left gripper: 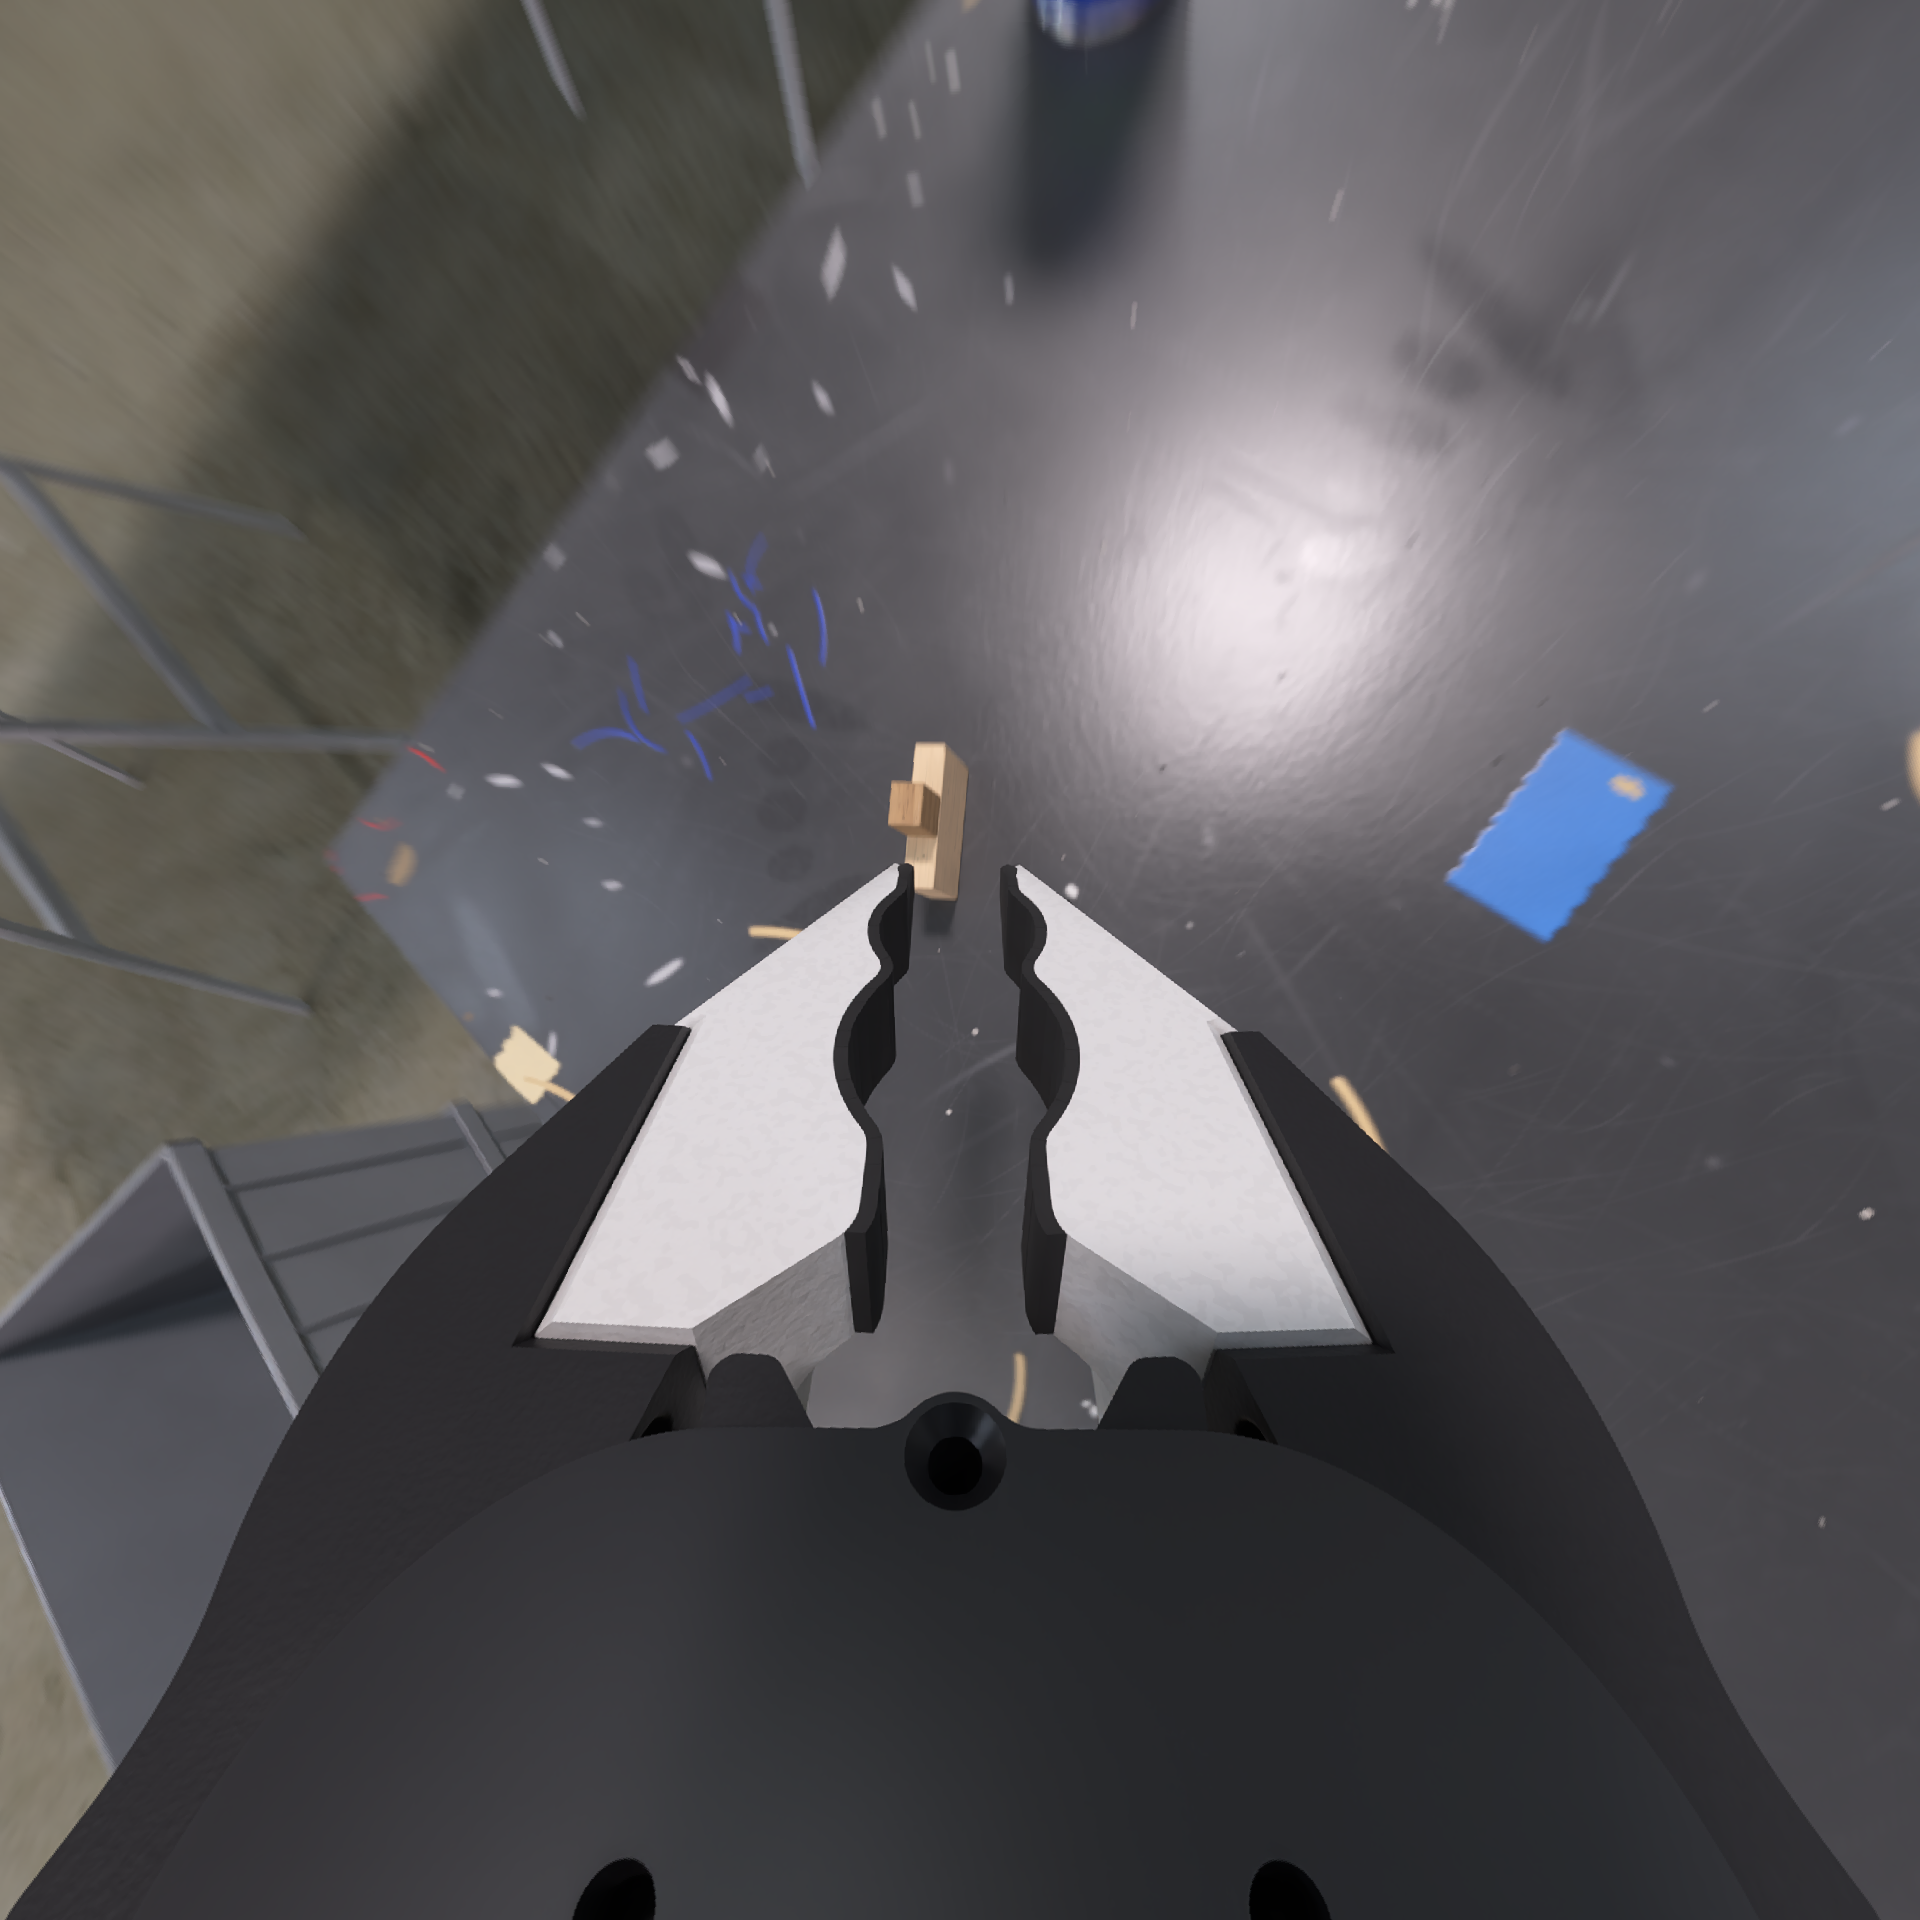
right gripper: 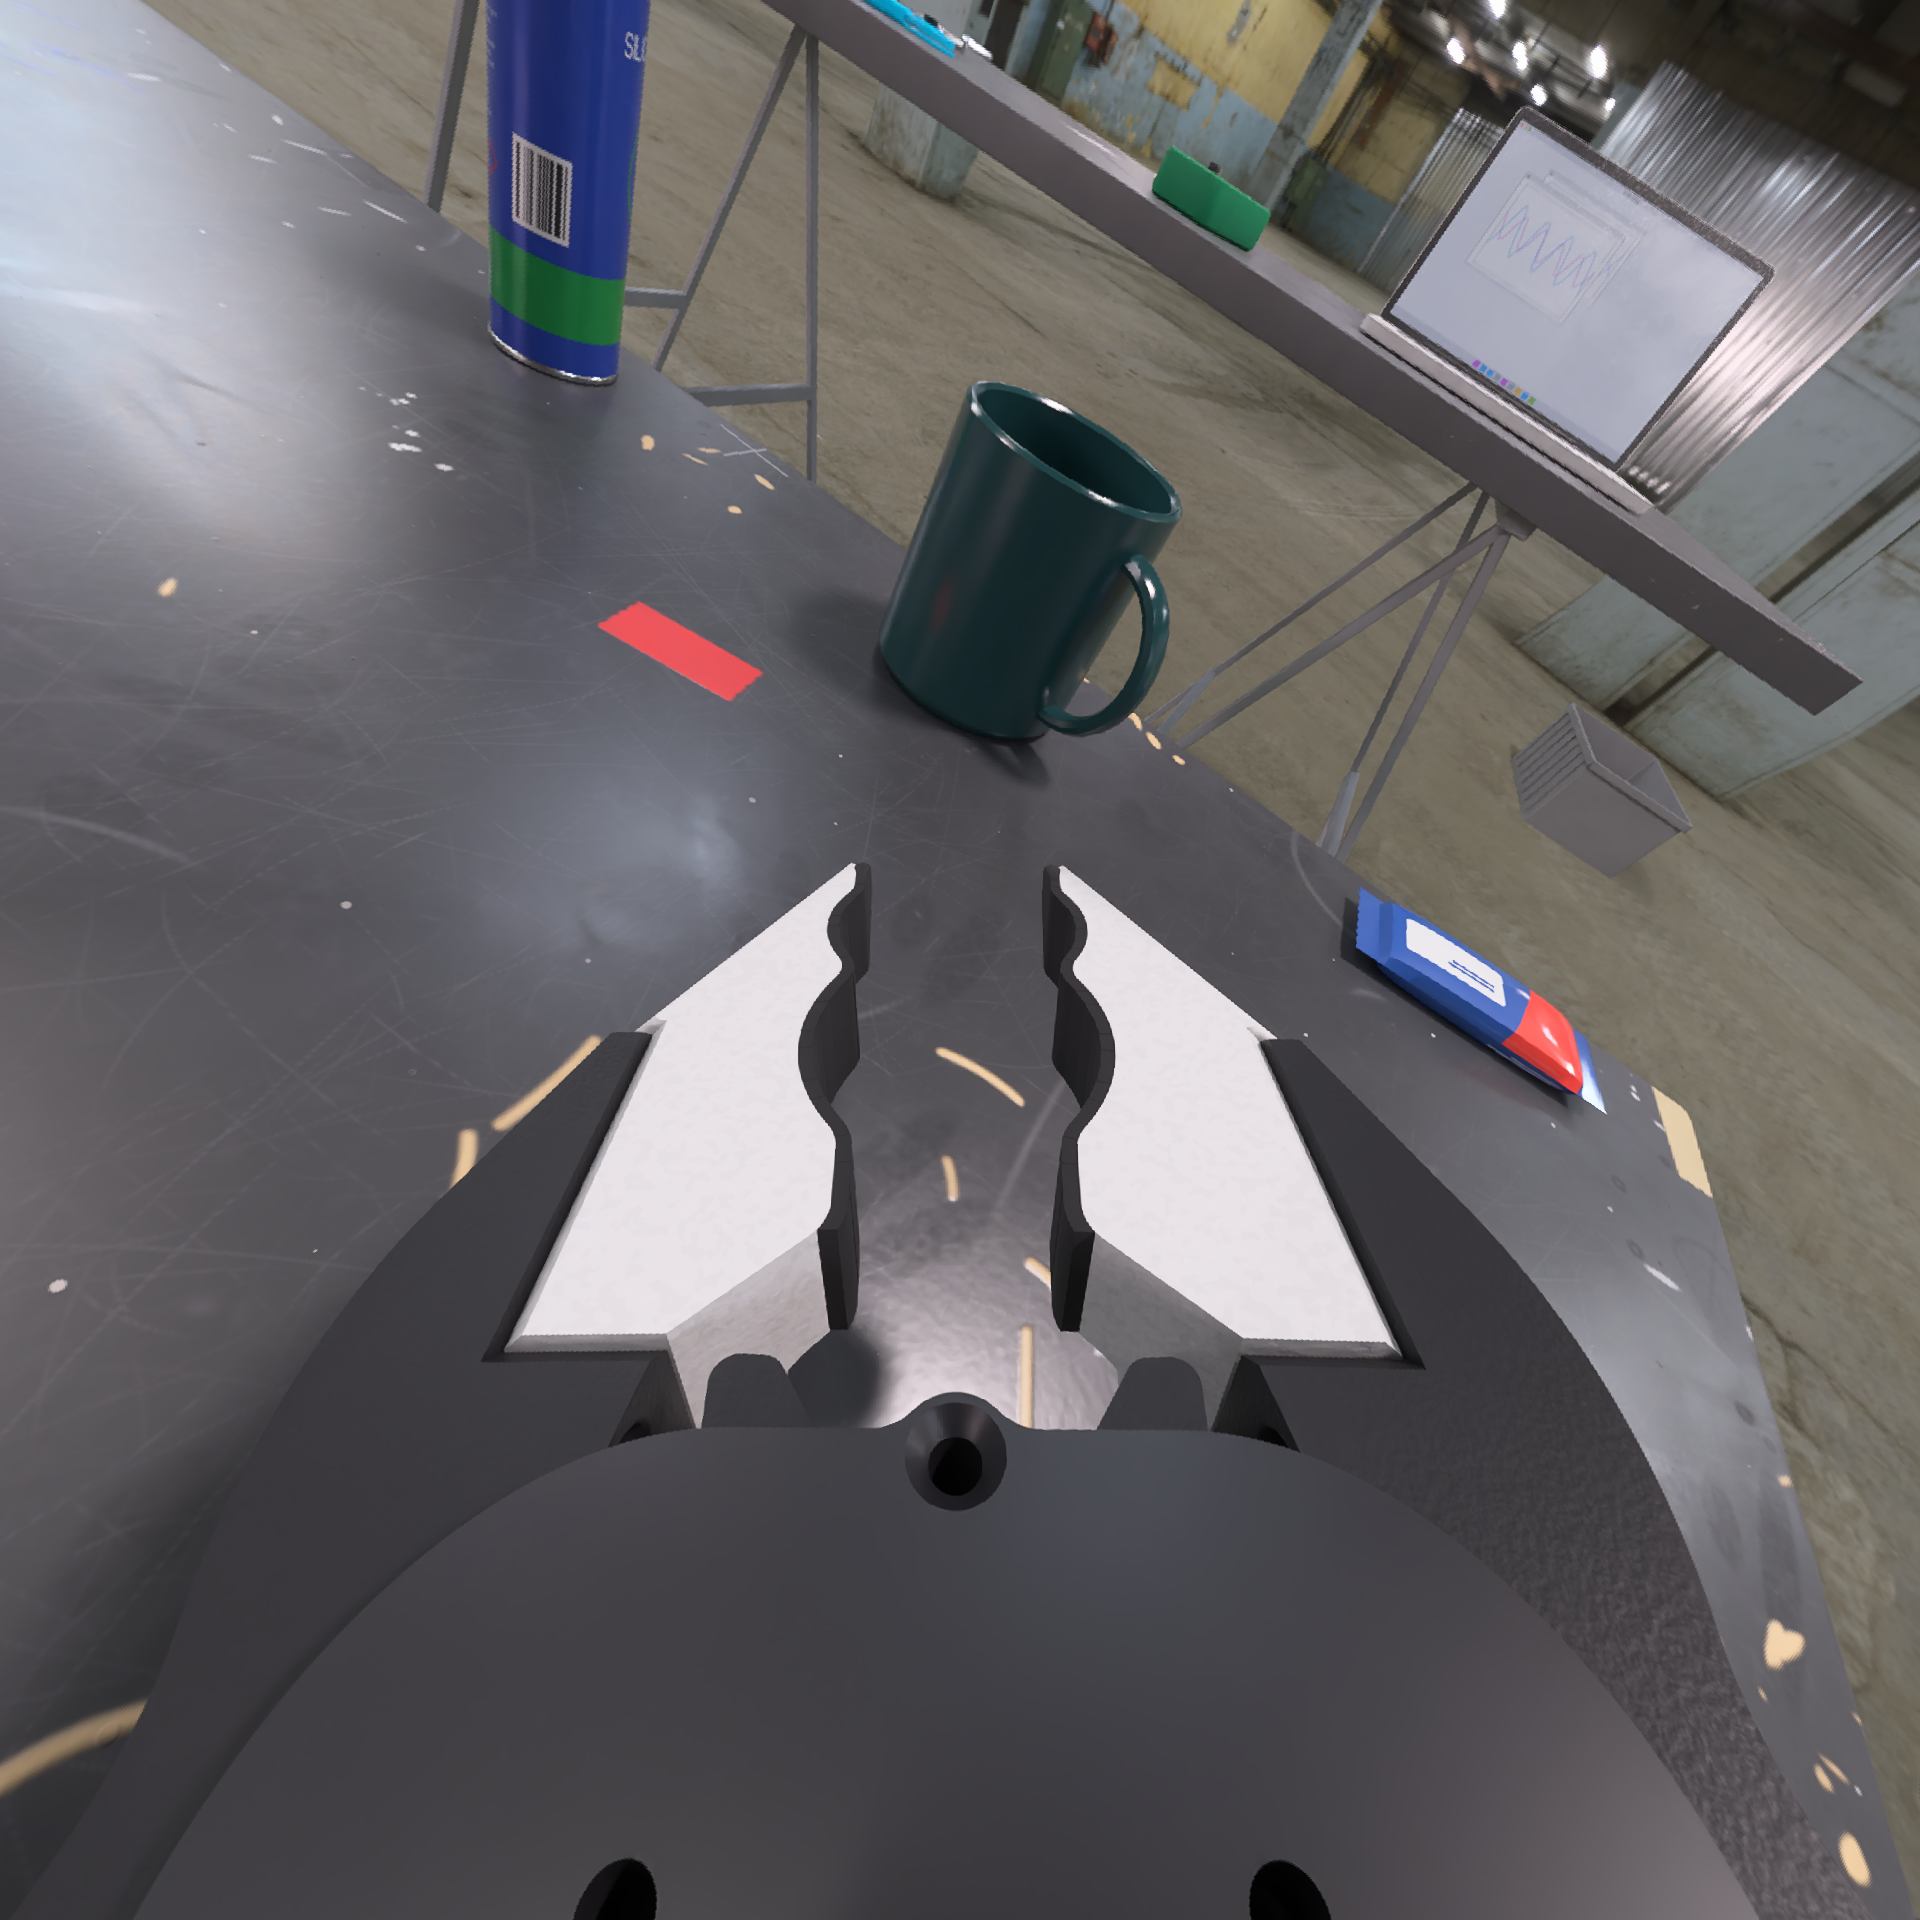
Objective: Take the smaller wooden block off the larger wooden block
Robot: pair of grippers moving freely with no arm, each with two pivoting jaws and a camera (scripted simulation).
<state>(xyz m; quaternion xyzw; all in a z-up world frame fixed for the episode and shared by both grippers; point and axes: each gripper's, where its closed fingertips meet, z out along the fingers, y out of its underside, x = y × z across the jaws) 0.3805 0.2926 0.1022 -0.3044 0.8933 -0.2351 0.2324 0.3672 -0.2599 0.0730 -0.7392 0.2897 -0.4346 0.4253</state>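
Scratched dark table (left gripper: pixel 1351 1039) in a warehouse-like hall, flecked with pale chips and blue scribbles; concrete floor beyond its edge.

Left wrist view, left to right: grey bin (left gripper: pixel 156 1299) off the table edge, low left. Then the two wooden blocks, mid-table, just past the tips of the left gripper (left gripper: pixel 954 883). Smaller block (left gripper: pixel 907 805) sits on the larger block (left gripper: pixel 938 821), touching it, toward one end and projecting to the left in this view. Larger block is a flat slab; long axis runs roughly along the gripper's line of sight, away from the camera. Smaller block looks near-cubic, no clear long axis. Blue card (left gripper: pixel 1558 831) well off to the right. Blurred blue can (left gripper: pixel 1091 62) at far top.

Left fingers (left gripper: pixel 891 1039) spread, nothing between them, short of the blocks.

Right wrist view: blue-and-green can (right gripper: pixel 561 208), red tape patch (right gripper: pixel 681 651), dark green mug (right gripper: pixel 1023 566), blue-and-red wrapped bar (right gripper: pixel 1475 987); a second table with a laptop (right gripper: pixel 1558 301) behind. Blocks not in this view. Right gripper (right gripper: pixel 956 883) also spread, empty.

Judgement on handling: both blocks light, rigid, not fragile; bare wood should grip well. Take the smaller block across its two free side faces, above the slab. Being light, the slab may slide or lift along with it; a straight pull away seems safest.
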